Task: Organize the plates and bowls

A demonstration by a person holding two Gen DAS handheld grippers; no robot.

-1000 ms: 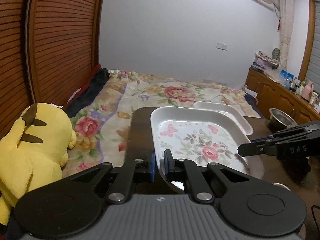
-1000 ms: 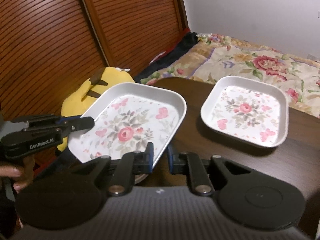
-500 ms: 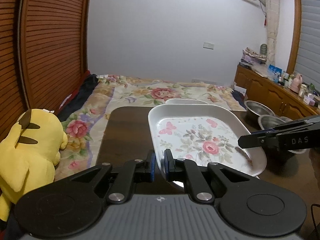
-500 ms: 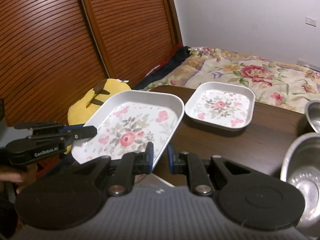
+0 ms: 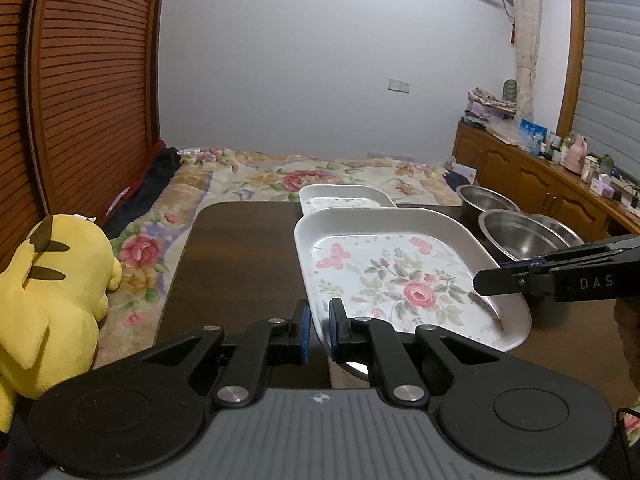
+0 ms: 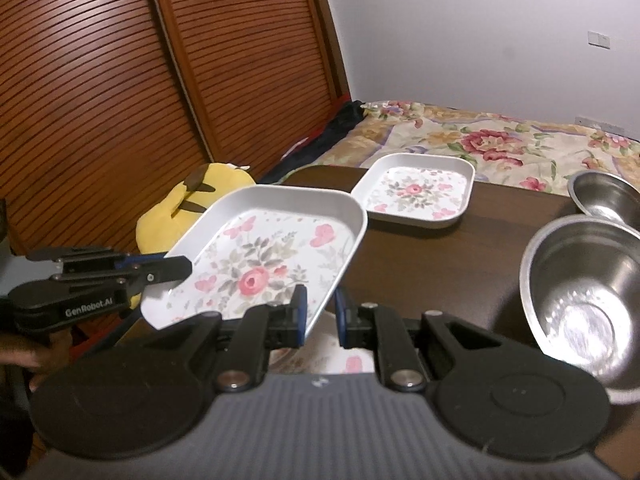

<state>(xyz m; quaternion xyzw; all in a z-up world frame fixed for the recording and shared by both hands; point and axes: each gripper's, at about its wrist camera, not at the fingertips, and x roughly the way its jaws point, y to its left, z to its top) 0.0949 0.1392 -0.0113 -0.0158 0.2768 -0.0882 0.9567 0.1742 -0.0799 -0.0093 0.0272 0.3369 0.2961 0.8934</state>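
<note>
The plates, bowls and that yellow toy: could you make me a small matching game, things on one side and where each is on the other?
Things:
1. large floral plate
2. small floral plate
3. steel bowls
4. yellow plush toy

Places:
a. resting at the table's far edge
b. beside the table, by the slatted doors
c. held up by both grippers
d. on the table's right side

Pairs: 1-c, 2-a, 3-d, 4-b

Left wrist view: close behind the left gripper, facing the far white wall. Right wrist view: close behind the right gripper, angled left toward slatted wooden doors. Both share the raised white floral rectangular plate and dark wooden table
</note>
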